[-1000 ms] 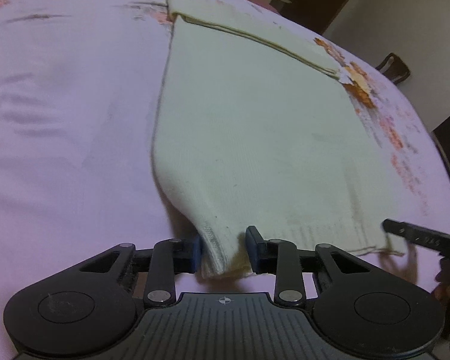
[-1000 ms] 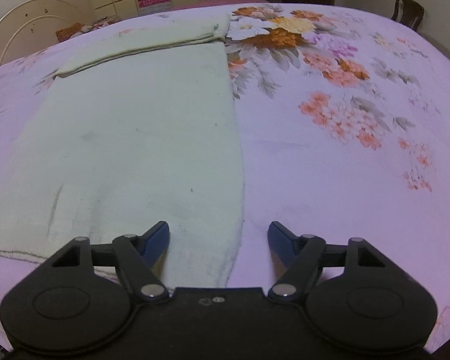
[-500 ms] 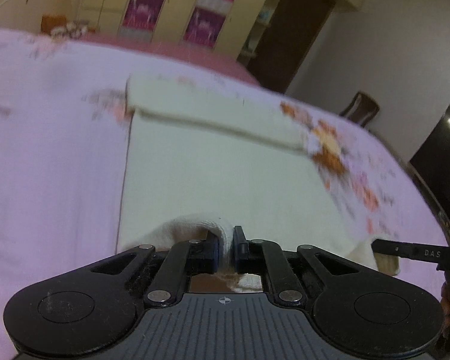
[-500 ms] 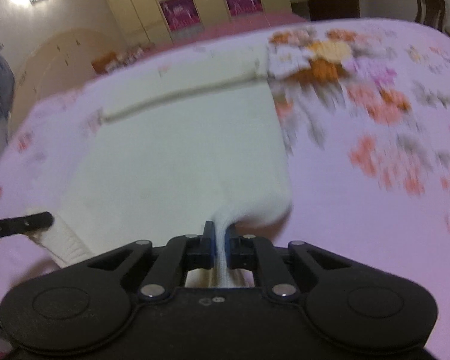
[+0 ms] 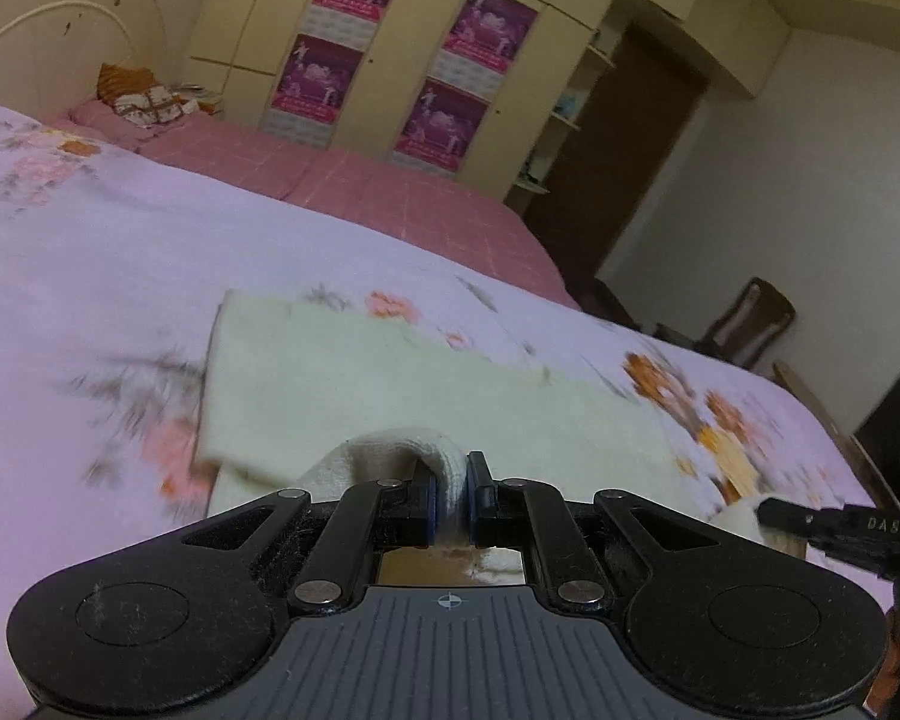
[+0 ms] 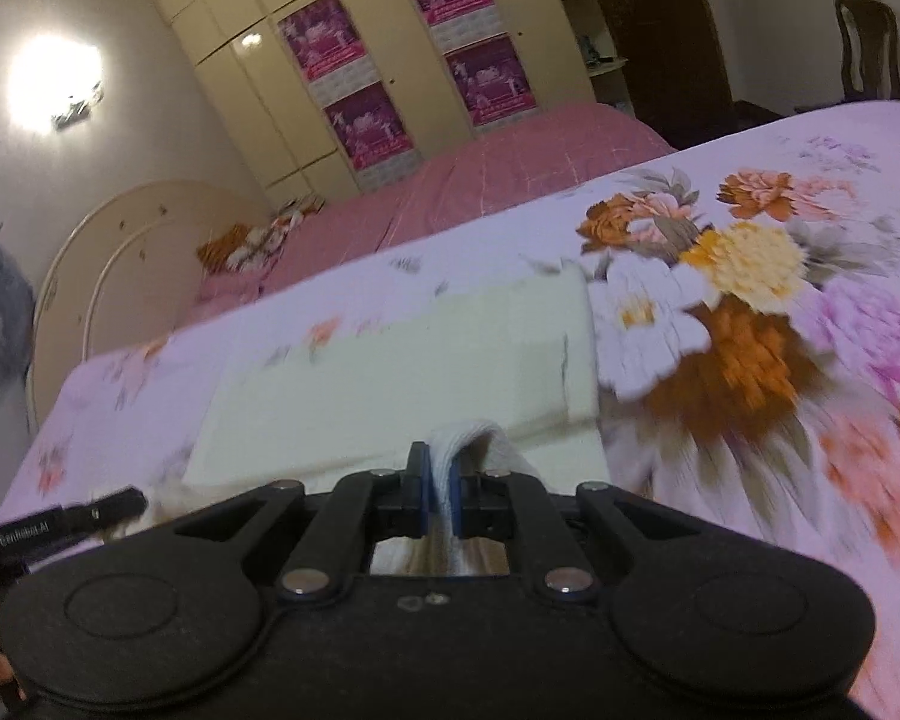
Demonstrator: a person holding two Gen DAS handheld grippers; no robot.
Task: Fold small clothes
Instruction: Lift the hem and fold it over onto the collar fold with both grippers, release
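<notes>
A cream knitted garment point(image 5: 354, 384) lies on the flowered pink bedspread point(image 5: 90, 252), its far end folded over. My left gripper point(image 5: 451, 501) is shut on the garment's ribbed near hem at its left corner, which arches up over the pads. My right gripper point(image 6: 444, 495) is shut on the same hem at the right corner of the garment point(image 6: 426, 360). Both corners are lifted and carried over the garment toward its far end. Each gripper's tip shows at the edge of the other's view.
The bedspread point(image 6: 810, 276) with its large flower print spreads to the right. Beyond it lie a pink checked bed point(image 5: 354, 180), a headboard point(image 5: 48, 42), wardrobes with purple posters point(image 5: 450, 48), a dark door point(image 5: 636, 156) and a wooden chair point(image 5: 750, 324).
Both grippers closed on the garment's near hem corners, lifted them and carried them forward over the garment. The views tilted up from the bedspread to the room.
</notes>
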